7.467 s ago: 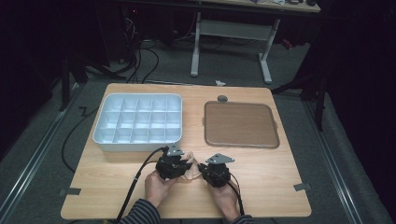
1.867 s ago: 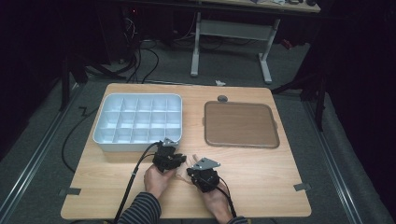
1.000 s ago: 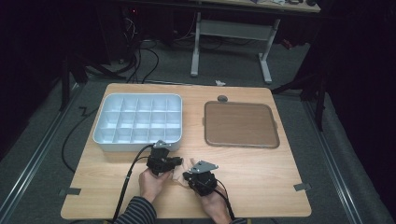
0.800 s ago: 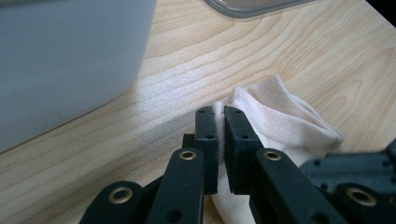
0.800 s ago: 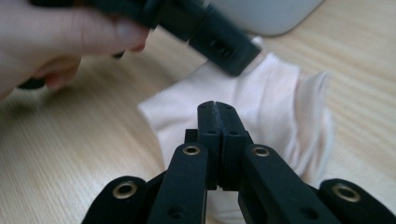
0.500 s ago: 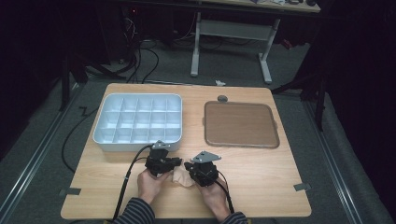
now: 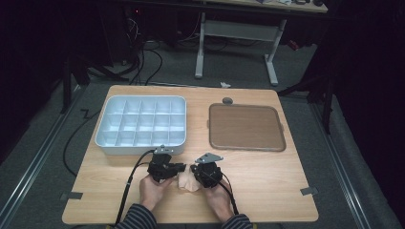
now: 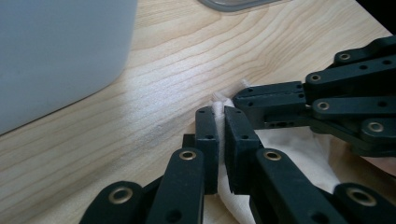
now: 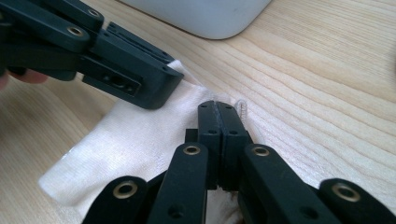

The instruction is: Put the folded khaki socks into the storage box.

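Writing: we can't find any brand, label or readable text anywhere in these shots.

Cloth: a small cream-white piece of soft fabric (image 7: 185, 182), finely ribbed weave, a bit rumpled, with a stitched edge and a little frayed thread at one corner. It's lying on the table near the front edge, between the two hands.

Left gripper: the black two-jaw left gripper (image 8: 222, 122) has its jaws pressed together with a fold of the cloth's edge pinched between them, as we see it in the left gripper view.

Right gripper: the black two-jaw right gripper (image 9: 218, 112) is squeezed tight on the cloth's edge too, just beside the other one, tips nearly meeting.

Table: a light wooden tabletop with visible grain (image 7: 267, 167), tape strips near the front corners.

Other stuff: a pale blue-grey plastic organiser tray with a grid of compartments (image 7: 106, 141) sits just behind the left hand; a flat brown square tray with rounded corners (image 7: 246, 126) is to its right, well apart from the cloth.

Room: dark around us, grey floor, cables, and a white-legged desk frame (image 7: 236, 31) behind.
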Tool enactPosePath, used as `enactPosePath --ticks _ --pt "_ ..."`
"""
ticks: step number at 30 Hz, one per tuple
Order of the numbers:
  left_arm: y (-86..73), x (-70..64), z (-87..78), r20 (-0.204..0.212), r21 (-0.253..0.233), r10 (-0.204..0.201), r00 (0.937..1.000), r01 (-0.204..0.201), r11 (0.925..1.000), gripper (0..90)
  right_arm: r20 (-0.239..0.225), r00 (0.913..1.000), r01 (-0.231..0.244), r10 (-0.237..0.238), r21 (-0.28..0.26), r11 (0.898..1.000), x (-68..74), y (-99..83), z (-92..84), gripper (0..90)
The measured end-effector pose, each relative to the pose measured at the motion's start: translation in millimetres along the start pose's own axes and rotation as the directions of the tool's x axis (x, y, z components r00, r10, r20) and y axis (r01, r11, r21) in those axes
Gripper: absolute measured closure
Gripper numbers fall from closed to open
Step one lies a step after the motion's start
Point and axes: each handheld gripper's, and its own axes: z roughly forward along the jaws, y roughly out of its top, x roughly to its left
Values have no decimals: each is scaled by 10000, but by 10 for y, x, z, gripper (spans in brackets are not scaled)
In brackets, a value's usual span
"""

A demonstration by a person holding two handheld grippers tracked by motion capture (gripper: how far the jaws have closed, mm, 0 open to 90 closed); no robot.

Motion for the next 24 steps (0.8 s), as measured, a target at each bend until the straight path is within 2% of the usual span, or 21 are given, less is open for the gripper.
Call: enactPosePath --ticks 1,2,5,13,17,24 --pt "1 -1 -7 37 -55 2 10000 -2 10000 854 -2 10000 2 -2 -21 10000 -1 -4 1 900" --pt "1 -3 -11 65 -83 -2 10000 3 10000 853 46 9995 -299 299 69 9995 19 -8 -6 900" --pt "-1 -10 -30 165 -185 0 9999 3 9998 853 9 10000 32 -32 -40 10000 3 -2 8 900" --pt "16 -33 -62 361 -488 10 9993 7 9988 854 -100 9999 78 -78 -11 10000 28 14 30 900" --pt "37 -35 -81 246 -466 181 9995 -170 9988 855 -142 9998 112 -111 53 9999 40 34 47 900" --pt "75 -46 -105 273 -665 288 9992 -270 9974 857 -557 9984 72 -75 -48 10000 21 62 96 900"
